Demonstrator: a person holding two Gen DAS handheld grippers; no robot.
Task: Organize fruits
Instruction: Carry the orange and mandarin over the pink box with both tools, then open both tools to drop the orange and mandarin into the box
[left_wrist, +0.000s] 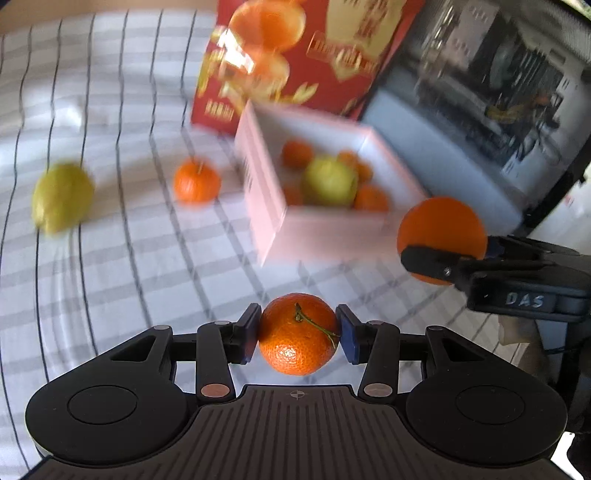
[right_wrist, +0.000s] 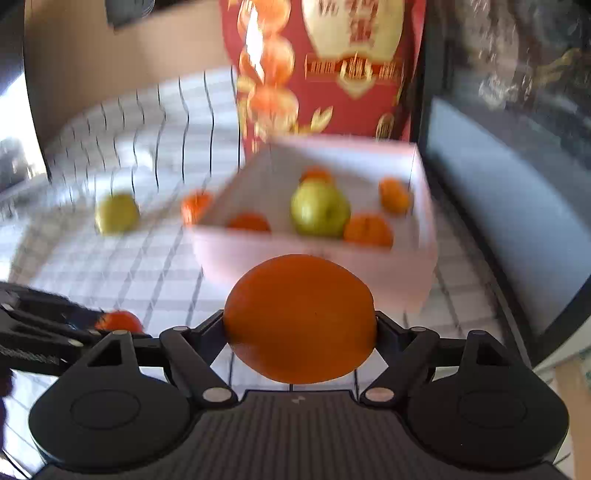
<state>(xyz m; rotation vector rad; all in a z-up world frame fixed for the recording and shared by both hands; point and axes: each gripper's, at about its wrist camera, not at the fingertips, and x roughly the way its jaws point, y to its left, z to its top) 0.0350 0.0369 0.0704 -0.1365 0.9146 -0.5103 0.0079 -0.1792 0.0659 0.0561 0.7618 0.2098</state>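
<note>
Both grippers are carrying fruit right now. The left gripper (left_wrist: 298, 334) is squeezing a small stemmed mandarin (left_wrist: 297, 333) between its pads, jaws about halfway in. The right gripper (right_wrist: 300, 321) is spread much wider and is clamping a big smooth orange (right_wrist: 300, 318); both fruits are hanging above the checked tablecloth (left_wrist: 122, 266).

The white box (right_wrist: 314, 262) is sitting straight ahead of both, with its near wall standing between the held fruit and the pile inside. In there I'm counting one green apple (right_wrist: 319, 208) and at least four mandarins, though it's blurry. A tall red carton (right_wrist: 332, 70) printed with oranges is standing right behind it.

Out on the cloth, to the left of the box: one loose mandarin (left_wrist: 197, 180) close to it and one yellow-green fruit (left_wrist: 62, 196) further off.
</note>
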